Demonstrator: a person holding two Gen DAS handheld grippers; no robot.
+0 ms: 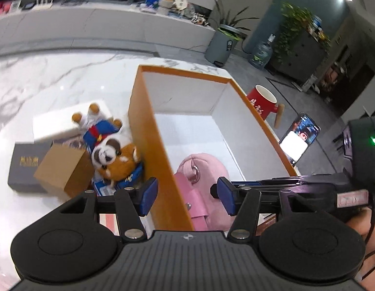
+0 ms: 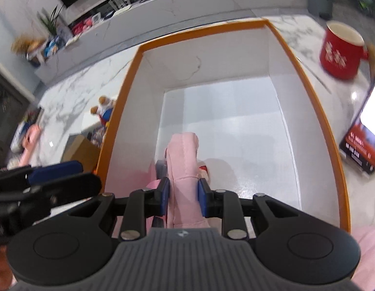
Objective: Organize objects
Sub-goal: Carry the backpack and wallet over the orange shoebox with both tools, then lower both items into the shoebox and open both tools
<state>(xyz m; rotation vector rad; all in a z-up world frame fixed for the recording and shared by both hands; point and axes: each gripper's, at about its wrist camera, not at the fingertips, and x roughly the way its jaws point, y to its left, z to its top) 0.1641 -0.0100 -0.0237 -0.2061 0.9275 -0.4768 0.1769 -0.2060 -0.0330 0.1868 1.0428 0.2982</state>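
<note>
Pink fabric bag (image 2: 183, 169) sits at the near end of our big orange cardboard box with white inside walls (image 2: 211, 55), and our right gripper (image 2: 183, 197) is clamped on its upright strap. Our left gripper (image 1: 185, 195) hangs with its blue pads apart, straddling the box's left wall, nothing pinched. Outside on the white marble tabletop (image 1: 54, 77) we've got a brown-and-white plush dog (image 1: 112, 154) leaning against the box, a small plain brown carton (image 1: 63, 169) beside it, and a red enamel mug (image 1: 261, 101) on the far side.
</note>
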